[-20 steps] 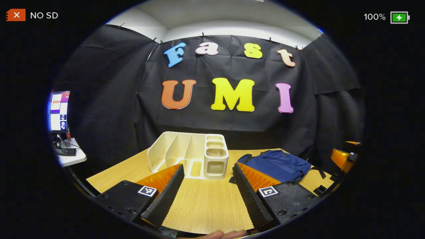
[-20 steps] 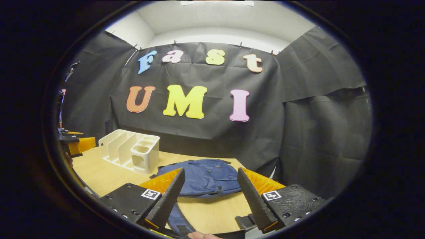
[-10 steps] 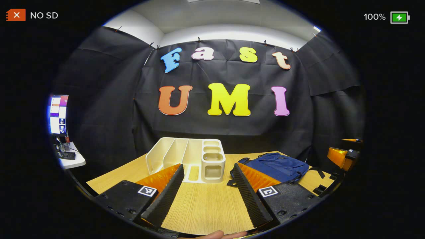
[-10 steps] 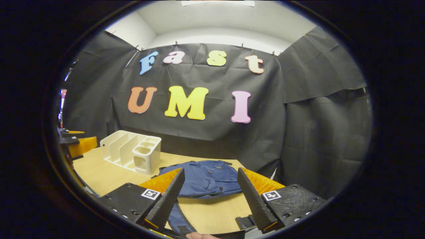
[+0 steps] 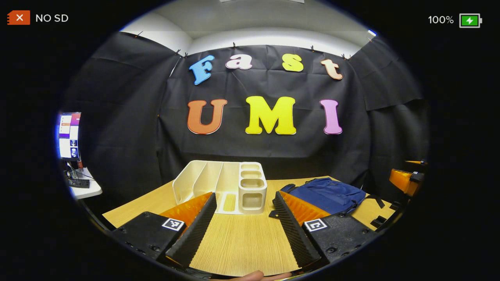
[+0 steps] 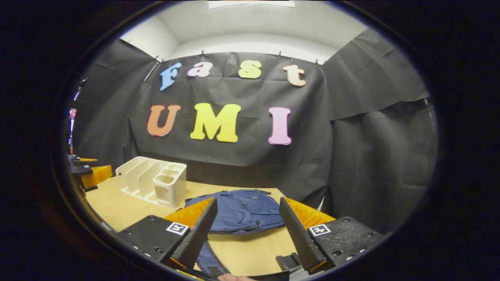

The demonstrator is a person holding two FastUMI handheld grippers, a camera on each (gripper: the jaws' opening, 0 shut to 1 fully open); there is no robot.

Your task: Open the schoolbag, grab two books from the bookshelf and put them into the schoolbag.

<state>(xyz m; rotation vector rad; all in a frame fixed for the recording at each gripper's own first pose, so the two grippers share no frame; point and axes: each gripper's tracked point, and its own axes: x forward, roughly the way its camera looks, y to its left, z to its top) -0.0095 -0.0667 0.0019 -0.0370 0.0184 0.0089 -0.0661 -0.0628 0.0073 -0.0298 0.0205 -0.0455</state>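
While both claws gape empty, the flat navy fabric schoolbag (image 6: 242, 210) lies dead ahead of the right claw (image 6: 247, 228), lower centre; the left claw (image 5: 243, 222) faces the white plastic bookshelf (image 5: 222, 185).

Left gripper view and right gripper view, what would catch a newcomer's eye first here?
A blue schoolbag lies flat on the wooden table, just ahead of the open right hand-held gripper. To its left stands a white bookshelf, slots bare, beyond the open left hand-held gripper.
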